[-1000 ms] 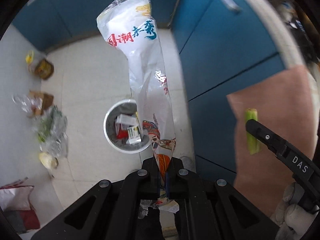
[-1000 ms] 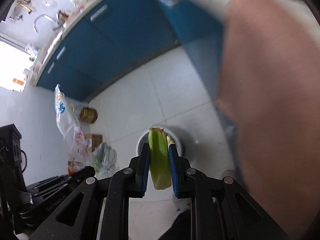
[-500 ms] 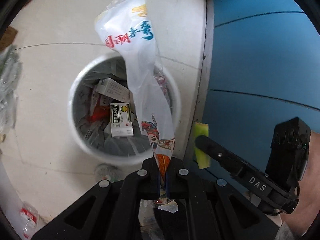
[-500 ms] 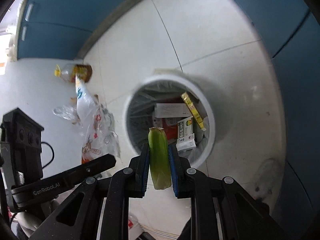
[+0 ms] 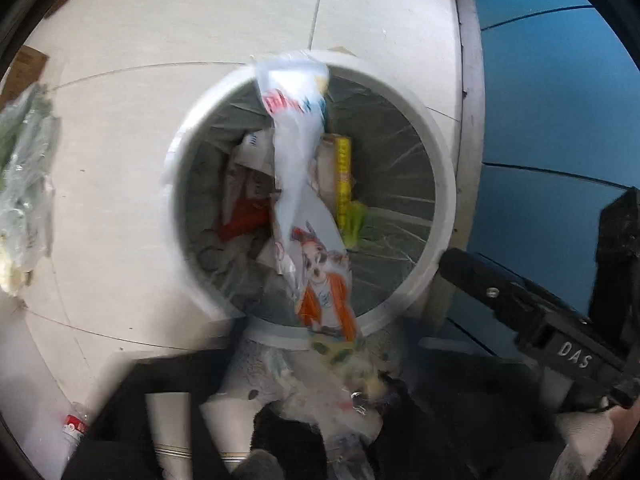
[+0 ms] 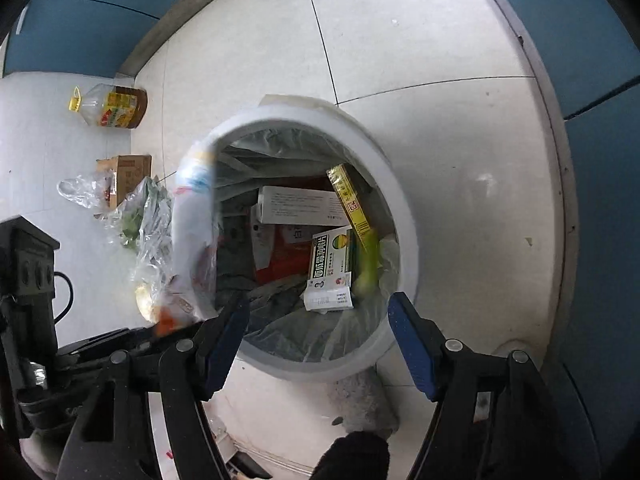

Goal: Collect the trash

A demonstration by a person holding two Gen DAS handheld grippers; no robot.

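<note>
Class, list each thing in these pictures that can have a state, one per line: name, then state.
Right tool: open, empty, above the bin.
Left tool: blurred, grip cannot be told.
Printed bag: hanging over the bin.
Green husk: inside the bin.
Trash bin: lined, partly filled.
Oil bottle: lying on the floor.

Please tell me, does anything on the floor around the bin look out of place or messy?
Yes. Trash lies on the floor beside the bin: an oil bottle on its side, a cardboard box and crumpled clear bags with food scraps. A small water bottle lies by the bin too.
</note>
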